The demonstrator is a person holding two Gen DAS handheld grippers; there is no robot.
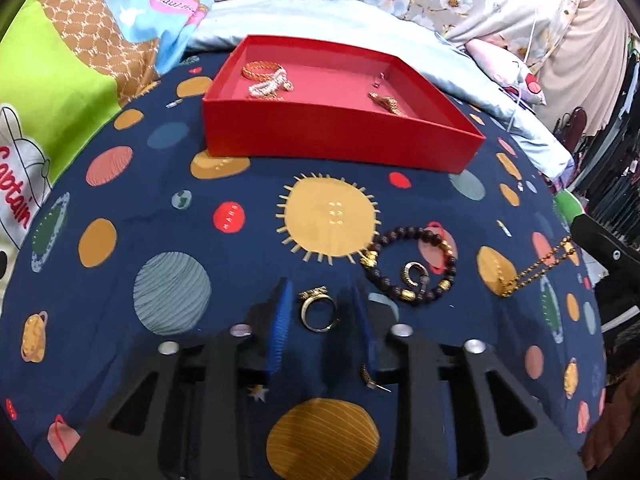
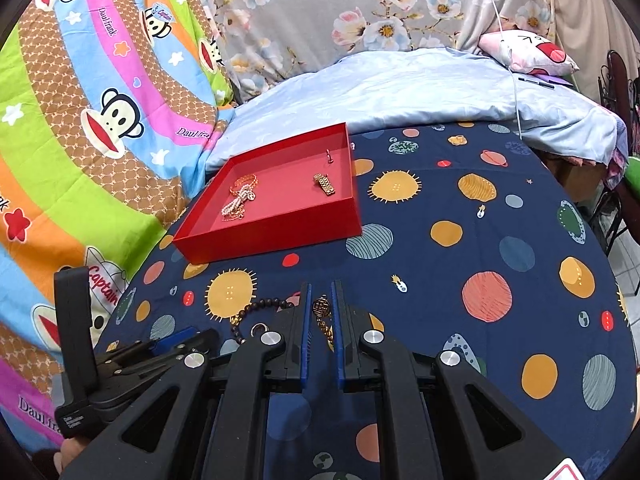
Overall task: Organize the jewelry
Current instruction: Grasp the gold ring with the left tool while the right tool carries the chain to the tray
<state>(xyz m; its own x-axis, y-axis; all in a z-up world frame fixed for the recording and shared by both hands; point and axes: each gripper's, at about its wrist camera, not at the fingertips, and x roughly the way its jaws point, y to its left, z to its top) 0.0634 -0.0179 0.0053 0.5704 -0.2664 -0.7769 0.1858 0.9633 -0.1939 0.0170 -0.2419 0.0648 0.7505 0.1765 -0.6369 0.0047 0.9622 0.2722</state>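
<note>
Just short of the red tray (image 1: 344,136), your left gripper (image 1: 322,312) stands parted around a gold ring (image 1: 318,309), untouched; your right gripper (image 2: 321,312) pinches a gold necklace (image 2: 322,312).

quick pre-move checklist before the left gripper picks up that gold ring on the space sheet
1. Gold ring lies between the left gripper pads: ok.
2. Jaws open, not yet pressing the ring: ok.
3. Dark beaded bracelet outside the jaws: ok, but close.
4. Red cardboard box has bare floor for the ring: ok.
5. Right gripper shut on the gold chain necklace: ok.
6. Small gold piece under the left gripper untouched: cannot tell.
</note>
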